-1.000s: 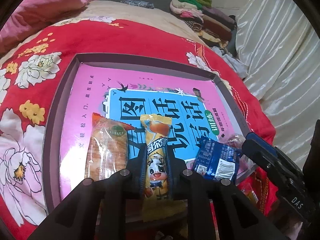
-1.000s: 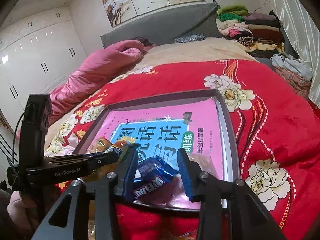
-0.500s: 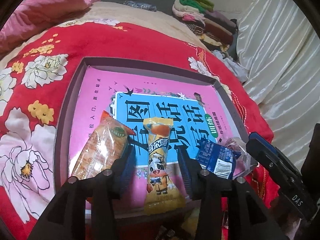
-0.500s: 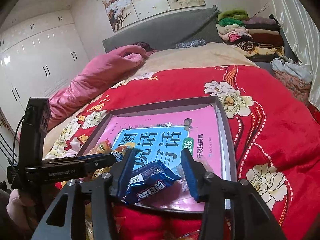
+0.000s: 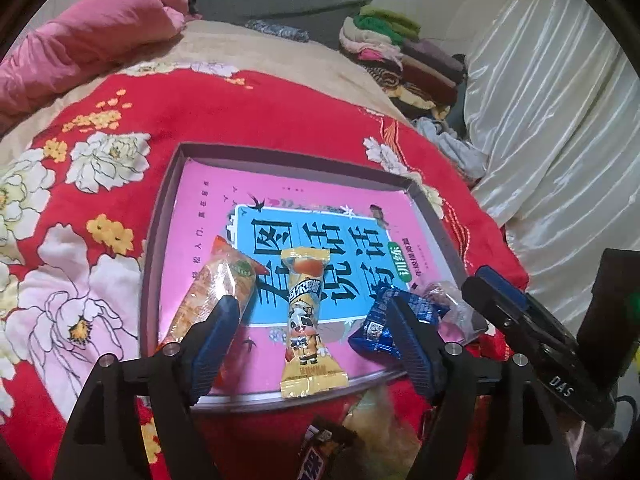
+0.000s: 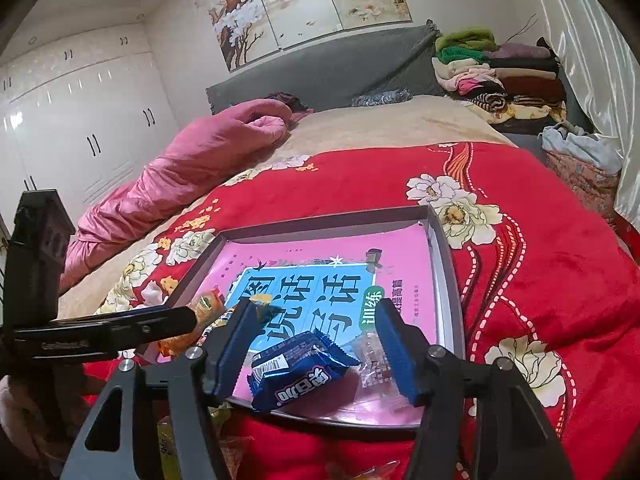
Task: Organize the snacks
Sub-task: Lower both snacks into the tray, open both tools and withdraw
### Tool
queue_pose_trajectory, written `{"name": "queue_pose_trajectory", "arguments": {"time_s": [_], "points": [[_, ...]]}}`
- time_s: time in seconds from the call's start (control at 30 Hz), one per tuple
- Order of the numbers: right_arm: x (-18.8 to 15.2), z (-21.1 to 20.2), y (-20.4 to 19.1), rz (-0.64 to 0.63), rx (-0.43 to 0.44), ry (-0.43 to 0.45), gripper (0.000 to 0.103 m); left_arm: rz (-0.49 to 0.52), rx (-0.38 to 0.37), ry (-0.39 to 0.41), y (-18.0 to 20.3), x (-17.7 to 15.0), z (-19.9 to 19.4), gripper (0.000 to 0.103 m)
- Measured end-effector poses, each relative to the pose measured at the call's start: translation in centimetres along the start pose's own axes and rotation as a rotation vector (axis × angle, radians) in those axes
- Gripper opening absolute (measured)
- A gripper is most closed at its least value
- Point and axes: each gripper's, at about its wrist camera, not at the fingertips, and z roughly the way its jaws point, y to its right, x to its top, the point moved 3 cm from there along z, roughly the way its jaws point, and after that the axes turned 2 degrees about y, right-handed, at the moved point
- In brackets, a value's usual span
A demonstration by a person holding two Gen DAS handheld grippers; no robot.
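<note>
Bed fills both views, covered by a red floral blanket; pink quilt bunched at the far left, folded clothes stacked at the far right by the headboard.

Shallow grey tray lies on the blanket, its floor covered by a pink-and-blue book cover with large printed characters.

Snacks lie in a row along the tray's near edge. Orange packet at left, slanted. Yellow cartoon-cow packet in the middle, lengthwise, its near end over the tray's rim. Blue packet to the right, lying flat; a clear wrapped sweet just beside it on the right.

Left gripper: jaws have just been opening and stand wide apart, released. The yellow packet lies between them, touched by neither pad.

Right gripper: jaws have just been opening too, parted, gripping nothing. The blue packet rests on the tray between them, clear of both pads.

More wrappers lie on the blanket near the tray's front edge, mostly hidden.
</note>
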Motion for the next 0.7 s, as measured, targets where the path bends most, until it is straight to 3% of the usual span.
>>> {"name": "queue_pose_trajectory", "arguments": {"time_s": [0.27,0.7], "points": [[0.1,-0.5,0.0,-0.002,0.005,0.004,0.063,-0.002,-0.009,-0.011,0.0,-0.7,-1.3,0.079],[-2.7,0.4,-1.9,-0.165,-0.08,-0.13,0.063,0.036,0.006,-0.052,-0.3,-3.4,-2.6,0.079]]}}
